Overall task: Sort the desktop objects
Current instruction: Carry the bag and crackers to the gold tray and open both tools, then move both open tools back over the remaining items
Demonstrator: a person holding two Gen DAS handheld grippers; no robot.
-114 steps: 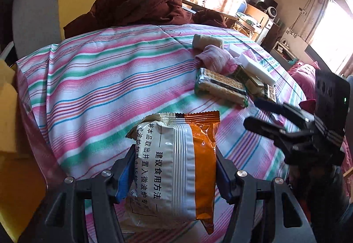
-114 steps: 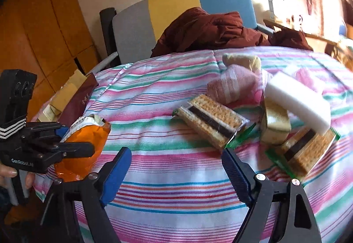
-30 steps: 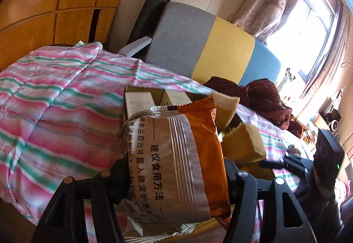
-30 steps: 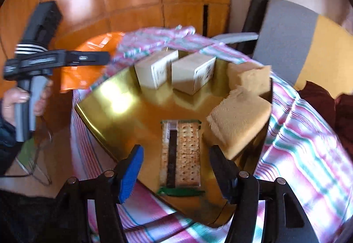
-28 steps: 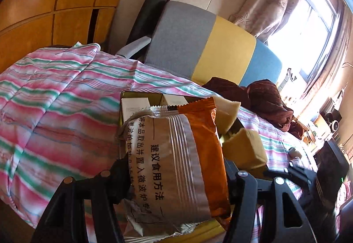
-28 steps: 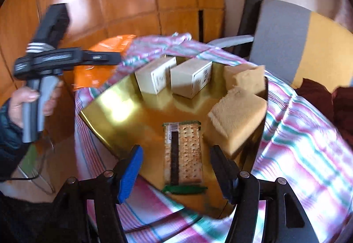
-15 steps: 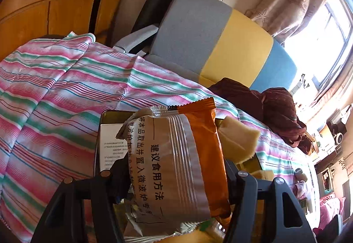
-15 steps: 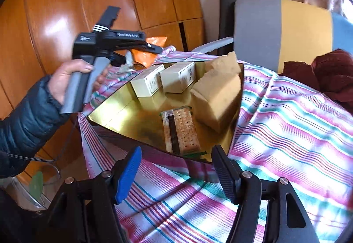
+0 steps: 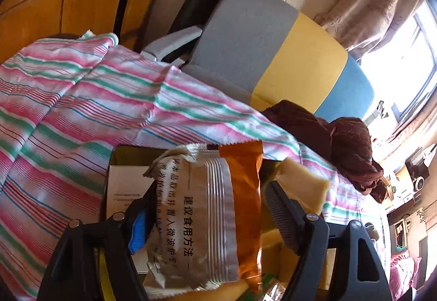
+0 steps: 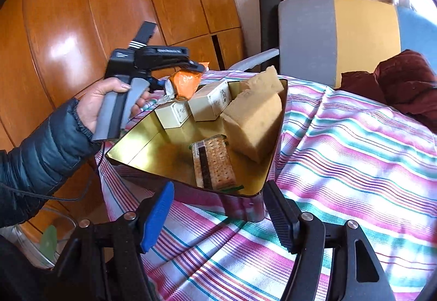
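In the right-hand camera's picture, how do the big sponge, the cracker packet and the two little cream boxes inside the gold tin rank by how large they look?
1. Big sponge, clearly largest.
2. Cracker packet.
3. The two cream boxes look alike; I would not rank them.

The boxes sit farther from the camera, so their true size may differ.

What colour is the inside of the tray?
Shiny gold inside the tray; clearest in the right wrist view.

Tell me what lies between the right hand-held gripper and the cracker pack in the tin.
Right wrist view: only striped cloth and the gold tin's near wall separate the right hand-held gripper from the cracker pack.
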